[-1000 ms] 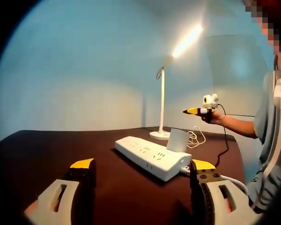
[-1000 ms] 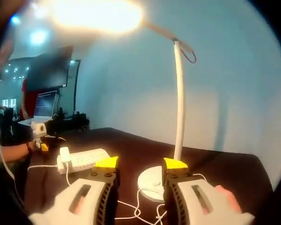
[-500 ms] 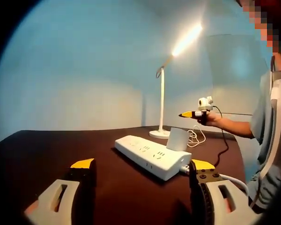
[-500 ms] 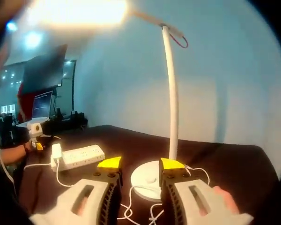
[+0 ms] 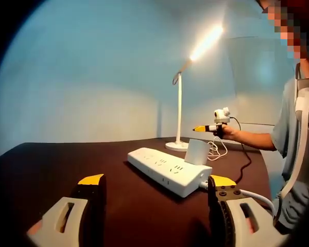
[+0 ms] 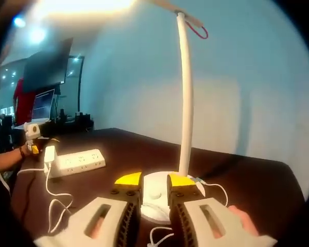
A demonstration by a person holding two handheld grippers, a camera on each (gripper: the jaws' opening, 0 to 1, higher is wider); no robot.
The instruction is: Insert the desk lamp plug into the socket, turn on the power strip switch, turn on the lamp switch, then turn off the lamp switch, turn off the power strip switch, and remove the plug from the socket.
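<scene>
The white desk lamp [image 5: 178, 108] is lit, its bright head [image 5: 206, 43] over the dark table. Its white plug block [image 5: 196, 152] sits in the white power strip [image 5: 167, 170]. My left gripper [image 5: 156, 181] is open, low over the table in front of the strip, holding nothing. In the right gripper view my right gripper [image 6: 154, 180] hangs just above the lamp's round base [image 6: 157, 198], its jaws drawn close with a narrow gap and nothing in it. The pole [image 6: 185, 103] rises right behind. The power strip [image 6: 80, 160] lies further left. The right gripper [image 5: 208, 127] also appears beside the lamp, held by a hand.
The lamp's white cord [image 6: 56, 200] loops over the brown table [image 5: 67, 159] between base and strip. The strip's own cable [image 5: 252, 195] runs off to the right. A person's arm [image 5: 252, 138] reaches in from the right. Screens [image 6: 44, 105] stand in the background.
My right gripper has come closer to the lamp base and lower over it, and its jaws have narrowed. The left gripper has stayed put and open.
</scene>
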